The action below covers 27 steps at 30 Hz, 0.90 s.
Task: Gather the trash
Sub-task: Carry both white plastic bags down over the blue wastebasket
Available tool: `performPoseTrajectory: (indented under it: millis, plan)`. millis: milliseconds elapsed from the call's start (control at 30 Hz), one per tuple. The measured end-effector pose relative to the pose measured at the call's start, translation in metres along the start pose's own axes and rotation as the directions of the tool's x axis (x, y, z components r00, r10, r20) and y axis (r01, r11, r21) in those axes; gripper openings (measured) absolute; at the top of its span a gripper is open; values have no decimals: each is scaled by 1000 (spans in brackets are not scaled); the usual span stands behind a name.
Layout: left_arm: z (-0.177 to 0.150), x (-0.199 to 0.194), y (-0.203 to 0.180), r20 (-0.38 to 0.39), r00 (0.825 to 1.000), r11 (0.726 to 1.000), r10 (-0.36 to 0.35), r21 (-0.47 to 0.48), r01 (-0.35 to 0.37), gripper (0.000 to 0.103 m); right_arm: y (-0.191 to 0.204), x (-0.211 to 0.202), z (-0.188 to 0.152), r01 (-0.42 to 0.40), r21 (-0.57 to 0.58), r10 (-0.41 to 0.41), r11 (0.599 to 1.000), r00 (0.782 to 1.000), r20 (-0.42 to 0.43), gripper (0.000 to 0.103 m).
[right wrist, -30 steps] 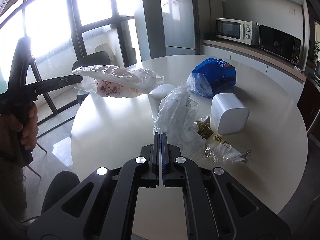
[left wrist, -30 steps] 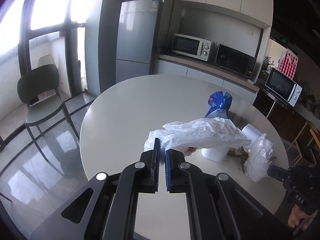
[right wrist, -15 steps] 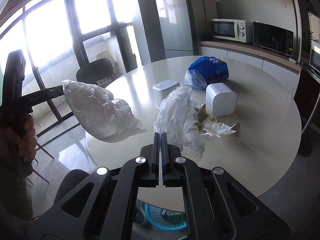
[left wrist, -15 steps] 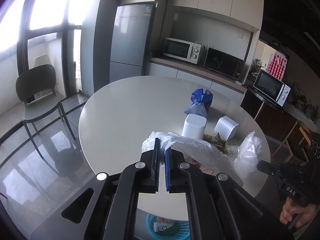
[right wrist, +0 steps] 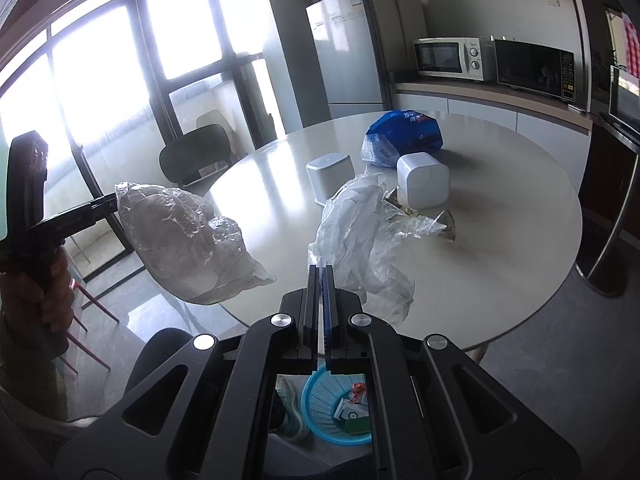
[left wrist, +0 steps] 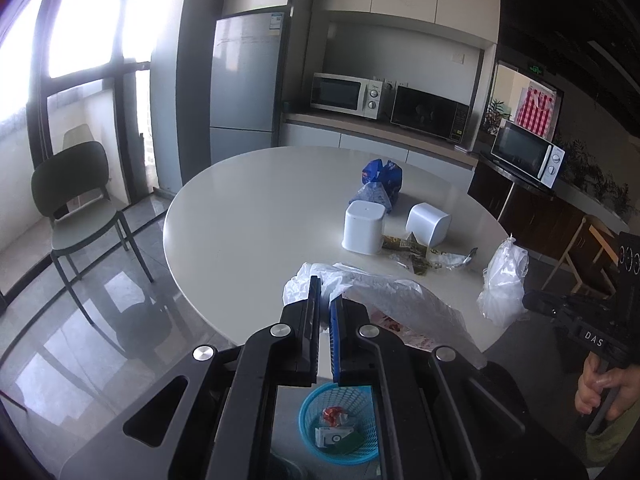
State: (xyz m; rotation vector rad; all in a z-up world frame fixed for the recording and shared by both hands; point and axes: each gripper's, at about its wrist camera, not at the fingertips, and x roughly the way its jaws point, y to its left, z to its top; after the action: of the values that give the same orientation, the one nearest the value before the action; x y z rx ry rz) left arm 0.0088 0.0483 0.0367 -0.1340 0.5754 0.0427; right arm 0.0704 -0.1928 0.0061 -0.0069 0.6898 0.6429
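Observation:
My left gripper [left wrist: 325,300] is shut on a clear plastic bag with red print [left wrist: 404,300], which hangs past the near edge of the round white table [left wrist: 248,216]. In the right wrist view the same bag [right wrist: 180,240] dangles from the left gripper [right wrist: 114,202], off the table's left side. My right gripper [right wrist: 322,280] is shut on a crumpled clear plastic bag [right wrist: 352,232]. In the left wrist view that bag [left wrist: 502,280] hangs at the right gripper [left wrist: 528,302], over the table's rim. A blue trash basket [left wrist: 340,424] [right wrist: 316,404] holding some litter stands on the floor below both grippers.
Two white upturned containers [left wrist: 364,228] [left wrist: 428,230], a blue bag [left wrist: 380,184] and foil wrappers [left wrist: 424,256] lie on the table. A dark chair [left wrist: 76,200] stands left of it. A shoe [right wrist: 288,412] lies beside the basket. Fridge and microwave counter line the back wall.
Both grippers have drawn back from the table's middle to its near edge, each carrying its bag. The left bag now hangs down, and the blue basket has come into view below.

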Motion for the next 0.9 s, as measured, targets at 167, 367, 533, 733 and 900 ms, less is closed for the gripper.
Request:
performPoseTrajectory:
  millis: [167, 367, 533, 733, 900]
  plan:
    - [-18, -9, 2, -40, 999, 999, -36, -1, 36, 3, 12, -16, -19, -44, -16, 44, 999, 999, -24, 1]
    - [-36, -18, -6, -77, 995, 998, -58, 13, 60, 3, 23, -27, -37, -47, -36, 46, 998, 998, -39, 1]
    - [-60, -16, -9, -141, 987, 997, -77, 22, 81, 3, 27, -31, -60, -64, -53, 60, 996, 994, -87, 1]
    - [-91, 9, -8, -242, 967, 996, -81, 12, 87, 3, 21, -35, -85, -71, -38, 65, 997, 988, -141, 1]
    - [-114, 35, -8, -307, 948, 996, -86, -15, 86, 3, 12, -13, -106, -68, 13, 70, 998, 976, -207, 1]
